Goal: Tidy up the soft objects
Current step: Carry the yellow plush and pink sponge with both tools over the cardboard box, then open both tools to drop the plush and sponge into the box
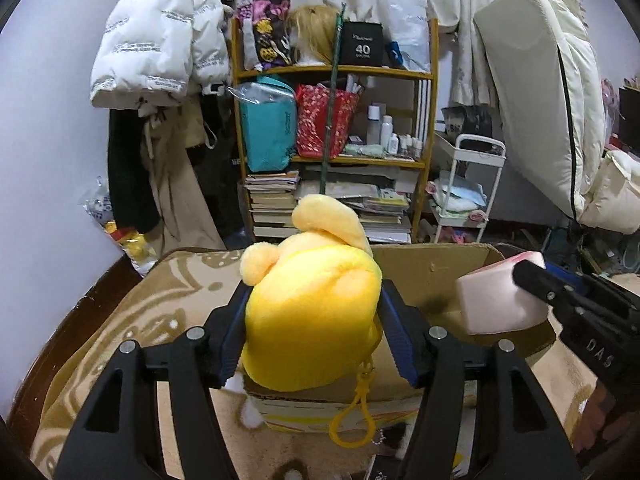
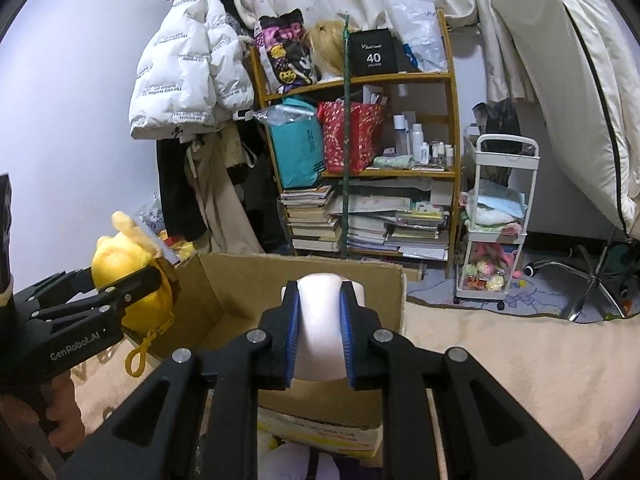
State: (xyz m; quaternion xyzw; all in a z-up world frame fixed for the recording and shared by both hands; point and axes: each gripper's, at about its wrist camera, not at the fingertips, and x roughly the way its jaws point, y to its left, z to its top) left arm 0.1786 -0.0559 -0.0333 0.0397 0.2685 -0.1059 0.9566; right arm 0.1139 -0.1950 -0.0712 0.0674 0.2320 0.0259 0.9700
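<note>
Cardboard box (image 2: 304, 280) floor hidden (yellow plush (image 1: 312, 320) and pale block (image 2: 320, 320) intervene)

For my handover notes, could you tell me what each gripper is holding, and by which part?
The left gripper holds the yellow plush toy by its body's sides. The right gripper squeezes the pale pink soft block across its middle.

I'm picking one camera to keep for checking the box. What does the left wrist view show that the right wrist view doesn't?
Only the left wrist view: the yellow plush head-on between the left gripper fingers, and the patterned blanket.

Only the right wrist view: the pink soft block squeezed between the right gripper fingers, and an office chair base.

Both: the cardboard box, the wooden shelf, the white cart.
</note>
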